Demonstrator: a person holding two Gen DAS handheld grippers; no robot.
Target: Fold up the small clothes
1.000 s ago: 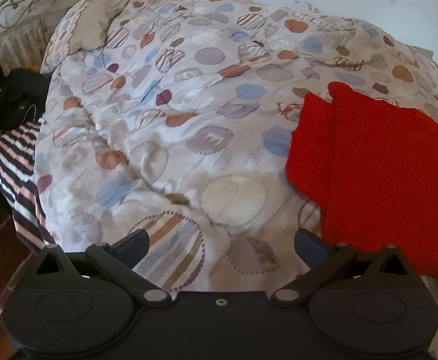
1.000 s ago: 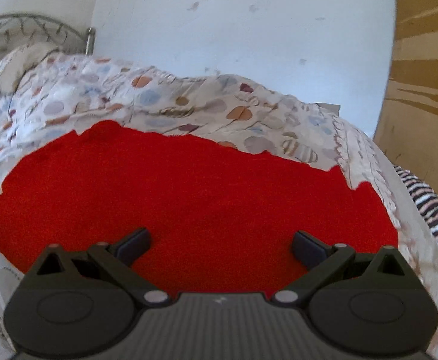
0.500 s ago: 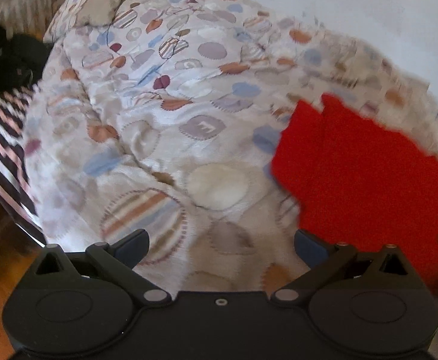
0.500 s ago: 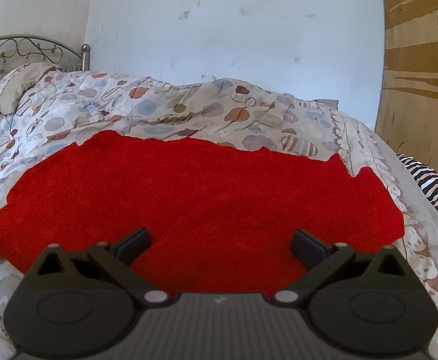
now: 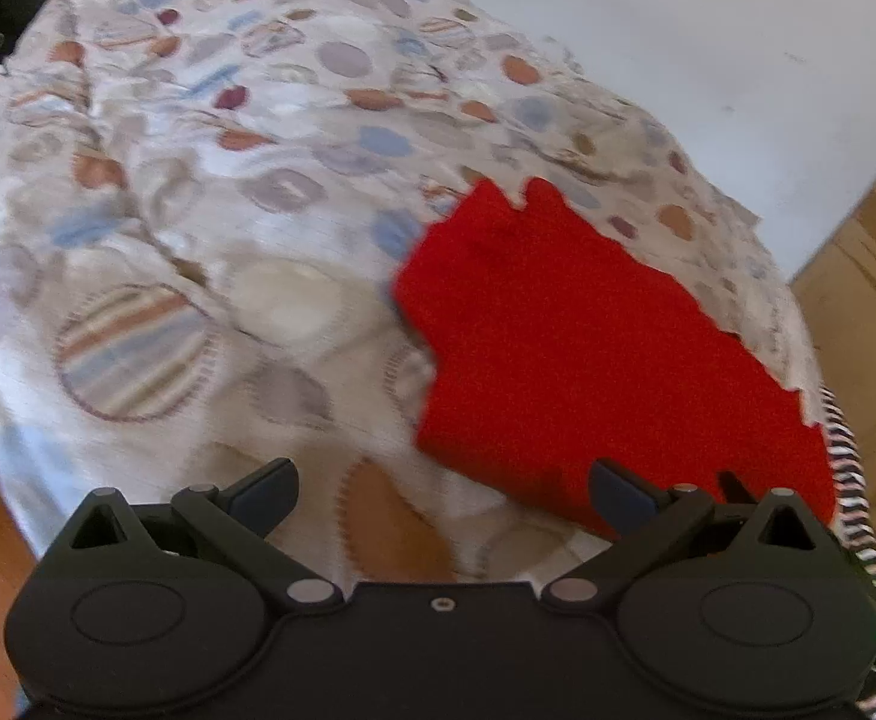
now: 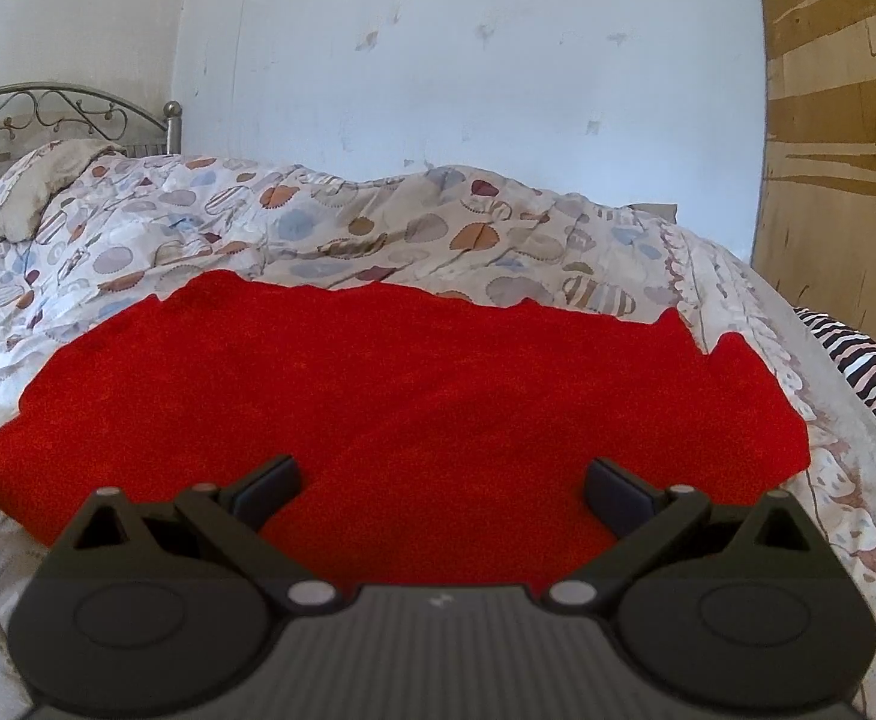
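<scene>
Right wrist view: our red cloth fills the middle, flat, unfolded; both claws, right gripper and left gripper, wide apart, empty.

Location as I read it through my feeds: a home bedroom. Evidence: a bed under a rumpled duvet printed with coloured circles; a pillow at its head; a scrolled metal headboard; a scuffed white wall; a wooden panel; a striped sheet at the edge.
</scene>
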